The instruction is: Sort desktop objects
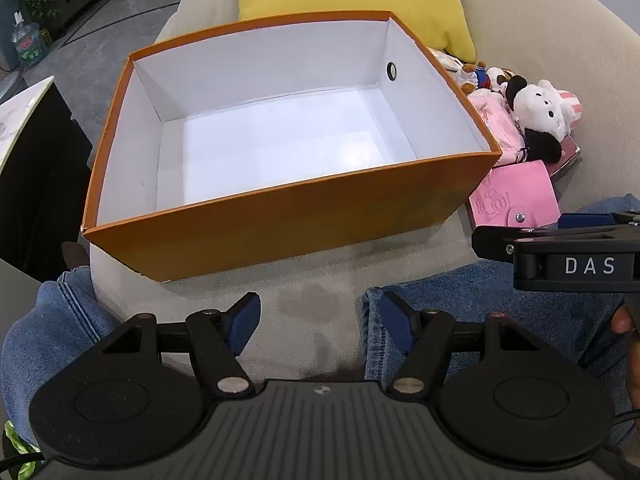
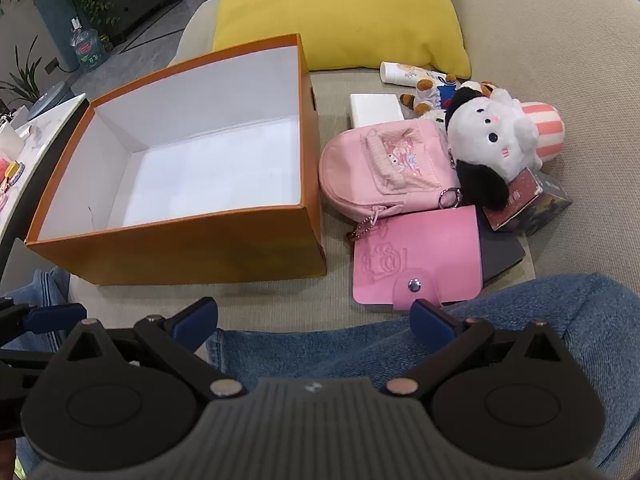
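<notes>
A big orange box [image 2: 172, 248] with white insides sits on a beige sofa [image 2: 540, 40], filling the left and middle of the right wrist view. Nothing lies in the box. A yellow cushion [image 2: 340, 12] leans at the top of the frame, just behind the box. To the right of the box there is a little heap of things. A pink pouch [image 2: 384, 168] lies just beside the box wall. Below it a flat pink card holder [image 2: 420, 256] with a snap button lies near a knee in blue jeans [image 2: 400, 344]. A white and black plush toy [image 2: 492, 140] rests on the upper right of the heap, touching the pouch. Behind it lie a small white box [image 2: 374, 109], a white tube [image 2: 400, 72] and a small plush cat [image 2: 426, 94]. A dark red box [image 2: 516, 200] peeks out under the plush toy at the right. The right gripper [image 2: 314, 322] hangs at the bottom of its frame over the jeans, its 2 blue pads spread wide with nothing between them. In the left wrist view the left gripper [image 1: 320, 322] hangs at the bottom, in front of the near wall of the box, above the sofa and the knee. Its jaws are spread wide too, and they grip nothing.
</notes>
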